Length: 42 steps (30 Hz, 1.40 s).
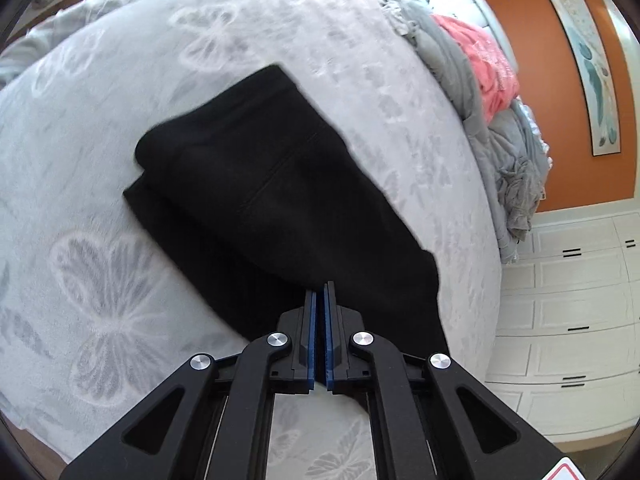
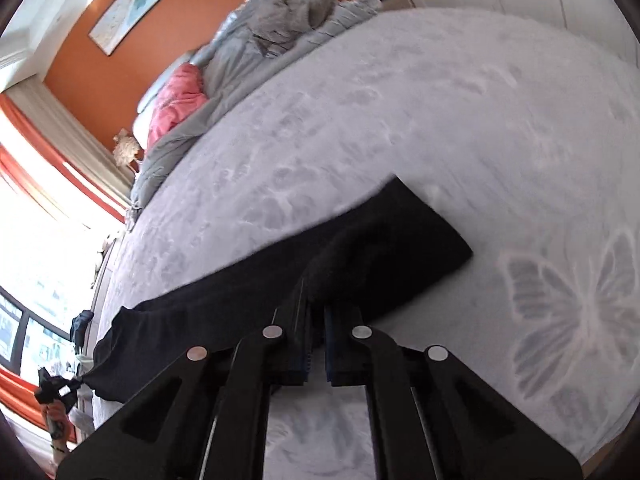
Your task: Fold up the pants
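Note:
The black pants (image 1: 272, 184) lie partly folded on a pale bedspread with butterfly print (image 1: 100, 272). My left gripper (image 1: 320, 292) is shut on the near edge of the pants, its blue pads pressed together on the cloth. In the right wrist view the pants (image 2: 400, 240) run from the middle out to the left, where one end hangs over the bed edge. My right gripper (image 2: 316, 300) is shut on a raised fold of the pants, which bunches up between the fingers.
A heap of grey bedding (image 1: 452, 64) and a pink blanket (image 1: 488, 64) lies along the far side of the bed, also in the right wrist view (image 2: 276, 20). White drawers (image 1: 568, 312) stand beside the bed. A window (image 2: 24, 280) is at left.

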Tool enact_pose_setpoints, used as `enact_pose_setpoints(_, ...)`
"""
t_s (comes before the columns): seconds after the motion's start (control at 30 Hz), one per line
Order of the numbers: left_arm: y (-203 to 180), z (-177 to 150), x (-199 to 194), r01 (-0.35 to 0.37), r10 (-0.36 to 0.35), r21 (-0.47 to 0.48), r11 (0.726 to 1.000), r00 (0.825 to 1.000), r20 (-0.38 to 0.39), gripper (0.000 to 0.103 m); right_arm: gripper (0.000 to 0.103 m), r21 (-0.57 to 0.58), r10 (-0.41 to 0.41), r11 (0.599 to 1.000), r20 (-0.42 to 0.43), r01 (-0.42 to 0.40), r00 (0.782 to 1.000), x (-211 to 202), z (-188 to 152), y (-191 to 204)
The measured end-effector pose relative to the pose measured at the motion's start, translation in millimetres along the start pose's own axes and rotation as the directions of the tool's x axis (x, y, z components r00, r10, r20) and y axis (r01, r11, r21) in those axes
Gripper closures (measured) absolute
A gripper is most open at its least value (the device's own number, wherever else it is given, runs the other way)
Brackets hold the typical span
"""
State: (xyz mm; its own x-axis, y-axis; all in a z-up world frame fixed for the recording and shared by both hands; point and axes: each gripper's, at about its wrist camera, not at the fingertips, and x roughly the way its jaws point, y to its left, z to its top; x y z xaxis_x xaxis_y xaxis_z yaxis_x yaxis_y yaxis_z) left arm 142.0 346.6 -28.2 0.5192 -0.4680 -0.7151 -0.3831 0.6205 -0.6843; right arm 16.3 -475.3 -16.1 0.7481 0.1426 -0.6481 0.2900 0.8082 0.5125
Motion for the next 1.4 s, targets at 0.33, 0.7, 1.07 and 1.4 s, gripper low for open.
enact_pose_setpoints(0.33, -111.3, 43.3, -63.7, 0.055, -0.121, 0.275, 0.960, 0.966, 0.227, 0.103, 0.100, -0.170, 0.133, 0.982, 0.286, -0.086, 0.949, -63.4, 126.2, 88.8)
enact_pose_setpoints(0.7, 60.3, -23.1, 9.9, -0.021, 0.018, 0.110, 0.994, 1.000, 0.024, 0.103, 0.099, 0.162, -0.005, 0.987, -0.083, 0.018, 0.997, 80.9, -21.0, -91.6)
enact_pose_setpoints(1.07, 42.6, 4.2, 43.4, 0.033, -0.032, -0.108, 0.994, 0.999, 0.009, 0.017, 0.097, 0.111, -0.038, 0.993, -0.100, 0.049, 0.994, 78.8, -15.0, -72.3)
enact_pose_setpoints(1.4, -57.3, 36.3, -21.5, 0.071, -0.112, 0.230, 0.971, 0.979, 0.171, 0.098, 0.099, 0.042, 0.035, 0.999, 0.014, -0.035, 0.999, 48.4, 20.9, -41.9)
